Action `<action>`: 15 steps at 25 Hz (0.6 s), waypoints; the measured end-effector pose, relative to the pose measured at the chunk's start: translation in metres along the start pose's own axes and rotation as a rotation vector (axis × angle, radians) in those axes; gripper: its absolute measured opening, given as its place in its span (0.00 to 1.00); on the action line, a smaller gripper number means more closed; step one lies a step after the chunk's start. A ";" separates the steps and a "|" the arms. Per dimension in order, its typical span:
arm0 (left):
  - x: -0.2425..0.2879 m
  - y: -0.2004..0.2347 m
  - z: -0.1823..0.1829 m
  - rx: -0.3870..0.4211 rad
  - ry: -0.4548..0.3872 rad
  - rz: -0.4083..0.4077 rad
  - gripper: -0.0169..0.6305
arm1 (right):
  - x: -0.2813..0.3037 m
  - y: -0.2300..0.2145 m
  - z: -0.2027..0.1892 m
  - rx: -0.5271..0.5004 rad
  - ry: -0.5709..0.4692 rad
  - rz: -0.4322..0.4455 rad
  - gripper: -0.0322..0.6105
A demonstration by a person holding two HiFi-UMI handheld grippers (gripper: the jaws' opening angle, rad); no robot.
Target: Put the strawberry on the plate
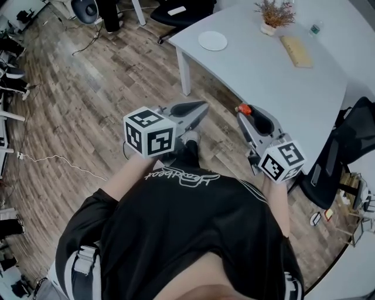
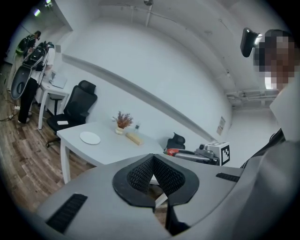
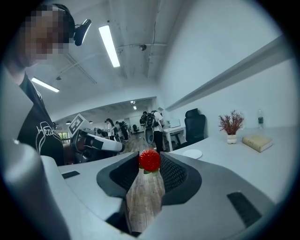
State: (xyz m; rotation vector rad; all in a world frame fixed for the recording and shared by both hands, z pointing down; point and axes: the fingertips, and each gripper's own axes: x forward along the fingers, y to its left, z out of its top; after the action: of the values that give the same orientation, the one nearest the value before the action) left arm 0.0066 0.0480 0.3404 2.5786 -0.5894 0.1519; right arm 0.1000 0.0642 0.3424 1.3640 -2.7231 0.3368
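1. Nearest the lens is the person's black shirt [image 1: 187,228], with two bare forearms [image 1: 120,183] reaching forward from it.
2. Both arms are held out in front of the body, side by side and roughly level. The tools aim toward the table [image 1: 258,76] and angle slightly in toward each other.
3. The left gripper [image 2: 152,158] has its jaws pressed together at the tips with nothing between them. It hangs over the wooden floor [image 1: 88,88].
4. The right gripper [image 3: 150,162] has its jaws clamped on the strawberry [image 3: 149,159], which is pinched at the very tips with its green leaves underneath.
5. That strawberry is up in the air close by the table's near edge, with floor planks showing beneath it. It is well apart from the plate [image 1: 212,40].
6. There are two grippers, each carrying one marker cube [image 1: 149,133]. There is one strawberry and one plate, white and round, lying bare near the table's left corner.
7. The table also holds one potted plant [image 1: 274,14], one tan block [image 1: 296,51] near it, and one bottle [image 1: 316,27] further right.
8. Two black office chairs [image 1: 345,146] stand by the table, one at its far side and one at its right end.
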 end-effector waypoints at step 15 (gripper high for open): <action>0.108 0.190 0.073 -0.108 0.106 0.003 0.04 | 0.176 -0.143 0.019 0.067 0.119 -0.031 0.26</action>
State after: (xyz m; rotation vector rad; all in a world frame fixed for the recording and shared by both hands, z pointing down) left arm 0.0213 -0.1782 0.3816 2.4487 -0.5472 0.2490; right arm 0.1093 -0.1604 0.3764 1.3541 -2.6143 0.4944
